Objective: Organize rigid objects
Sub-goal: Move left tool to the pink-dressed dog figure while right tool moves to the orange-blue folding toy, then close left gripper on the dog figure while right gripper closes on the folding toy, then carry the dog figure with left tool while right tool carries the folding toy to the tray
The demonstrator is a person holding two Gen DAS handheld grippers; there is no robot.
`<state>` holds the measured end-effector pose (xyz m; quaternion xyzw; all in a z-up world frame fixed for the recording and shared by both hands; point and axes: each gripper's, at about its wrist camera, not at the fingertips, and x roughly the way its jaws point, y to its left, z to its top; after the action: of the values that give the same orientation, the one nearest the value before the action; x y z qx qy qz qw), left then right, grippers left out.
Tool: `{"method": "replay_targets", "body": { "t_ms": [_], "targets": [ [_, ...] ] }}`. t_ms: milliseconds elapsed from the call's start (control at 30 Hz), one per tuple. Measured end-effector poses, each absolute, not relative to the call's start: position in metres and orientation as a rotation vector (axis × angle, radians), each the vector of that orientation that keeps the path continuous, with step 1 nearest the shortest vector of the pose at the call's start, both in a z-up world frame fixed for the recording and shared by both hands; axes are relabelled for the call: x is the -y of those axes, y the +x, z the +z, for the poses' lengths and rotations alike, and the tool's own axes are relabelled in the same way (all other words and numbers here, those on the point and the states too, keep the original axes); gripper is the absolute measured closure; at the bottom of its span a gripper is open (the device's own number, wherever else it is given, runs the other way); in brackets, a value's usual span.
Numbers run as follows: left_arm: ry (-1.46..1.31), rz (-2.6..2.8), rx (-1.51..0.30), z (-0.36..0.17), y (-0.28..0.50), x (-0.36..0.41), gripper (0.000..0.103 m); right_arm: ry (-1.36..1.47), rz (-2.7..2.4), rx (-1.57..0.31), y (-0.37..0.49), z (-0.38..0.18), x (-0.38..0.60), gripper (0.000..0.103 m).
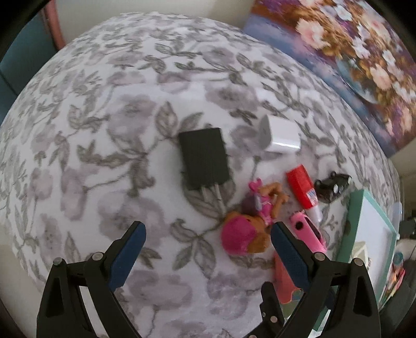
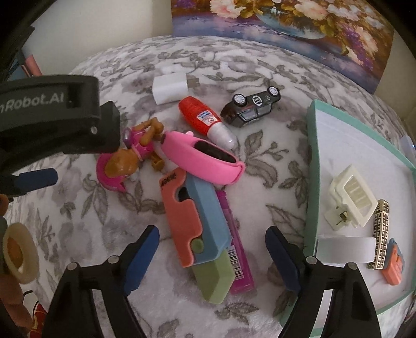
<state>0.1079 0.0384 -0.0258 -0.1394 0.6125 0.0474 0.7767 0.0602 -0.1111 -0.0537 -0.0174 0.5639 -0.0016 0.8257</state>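
Loose objects lie on a floral blanket (image 1: 109, 145). My left gripper (image 1: 208, 247) is open and empty, hovering above the blanket below a black charger (image 1: 204, 158), with a pink-helmeted toy figure (image 1: 249, 226) by its right finger. My right gripper (image 2: 212, 253) is open and empty, its fingers either side of a coral, blue and green toy knife (image 2: 197, 234) lying on a magenta lighter (image 2: 239, 265). A pink band (image 2: 205, 158), a red glue bottle (image 2: 205, 119), a black toy car (image 2: 251, 106) and a white adapter (image 2: 170, 87) lie beyond. The toy figure (image 2: 130, 156) lies left.
A teal-rimmed tray (image 2: 312, 156) at right holds a cream hair clip (image 2: 351, 197), a gold patterned bar (image 2: 379, 234), a white tape roll (image 2: 345, 249) and a small orange piece (image 2: 394, 265). A flower painting (image 2: 286, 23) leans at the back. The left gripper's body (image 2: 52, 117) shows at left.
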Motion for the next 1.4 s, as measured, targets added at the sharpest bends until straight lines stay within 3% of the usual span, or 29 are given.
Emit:
{"method": "replay_targets", "body": {
  "t_ms": [333,400,533,600,800,1367,1400],
  "targets": [
    [-0.210,0.066,-1.330,-0.039,0.117,-0.013,0.008,-0.004,0.001,-1.192,0.064,-0.052,0.118,0.033],
    [-0.204,0.070,-1.334,-0.041,0.117,-0.012,0.023,-0.005,0.010,-1.190,0.064,-0.051,0.114,0.038],
    [-0.231,0.039,-1.348,-0.046,0.118,-0.010,0.043,0.001,0.025,-1.189,0.065,-0.050,0.112,0.047],
    [-0.239,0.015,-1.344,-0.045,0.117,-0.007,0.059,0.003,0.021,-1.187,0.064,-0.049,0.112,0.051],
    [-0.236,0.001,-1.351,-0.045,0.117,-0.002,0.059,0.055,0.013,-1.184,0.066,-0.047,0.122,0.060],
    [-0.308,-0.033,-1.257,0.000,0.104,-0.023,0.059,0.181,0.035,-1.115,0.059,-0.021,0.141,0.068],
    [-0.312,-0.034,-1.250,0.003,0.103,-0.024,0.059,0.188,0.038,-1.110,0.058,-0.019,0.142,0.072]
  ]
}}
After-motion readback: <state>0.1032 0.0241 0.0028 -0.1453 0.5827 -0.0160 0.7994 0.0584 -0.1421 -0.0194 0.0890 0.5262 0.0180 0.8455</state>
